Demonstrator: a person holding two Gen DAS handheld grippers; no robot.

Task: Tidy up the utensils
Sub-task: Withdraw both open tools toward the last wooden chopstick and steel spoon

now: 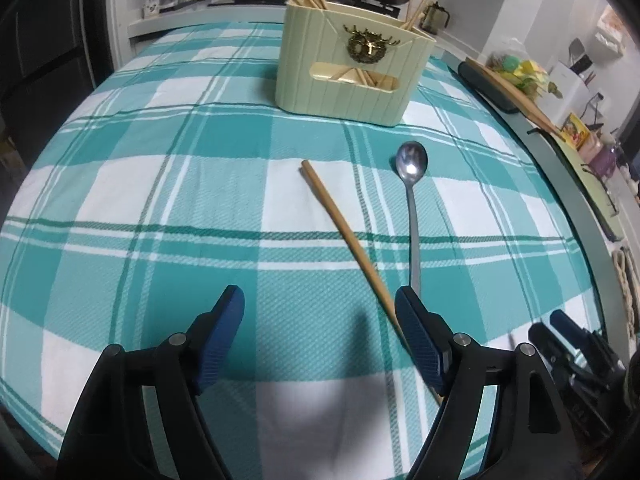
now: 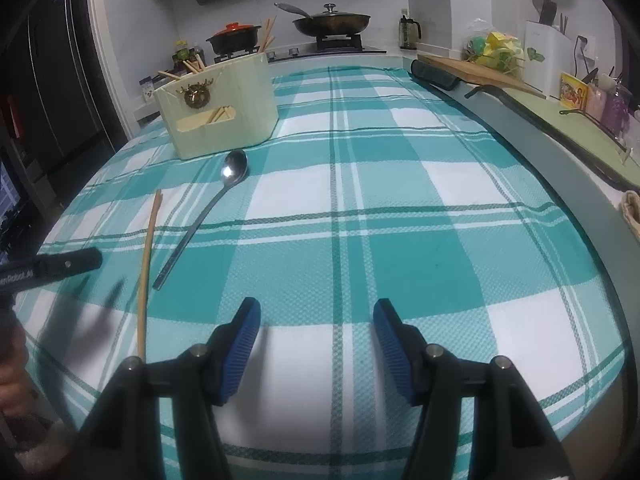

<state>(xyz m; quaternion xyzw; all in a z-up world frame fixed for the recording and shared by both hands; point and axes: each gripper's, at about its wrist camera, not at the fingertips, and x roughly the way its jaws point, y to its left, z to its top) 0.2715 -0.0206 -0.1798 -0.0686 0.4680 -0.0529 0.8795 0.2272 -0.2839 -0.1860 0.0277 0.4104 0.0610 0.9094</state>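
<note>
Left wrist view shows the left gripper (image 1: 320,296) with jaws spread apart and nothing between the pads. A wooden chopstick (image 1: 344,236) lies on the teal checked tablecloth (image 1: 160,200), running from 11 o'clock down to the right finger. Just beside it, at 1 o'clock, lies a metal spoon (image 1: 412,200), bowl up. The cream utensil holder (image 1: 352,76) stands at 12 o'clock with chopsticks inside. The right gripper (image 2: 316,308) is also released, over bare cloth.
</note>
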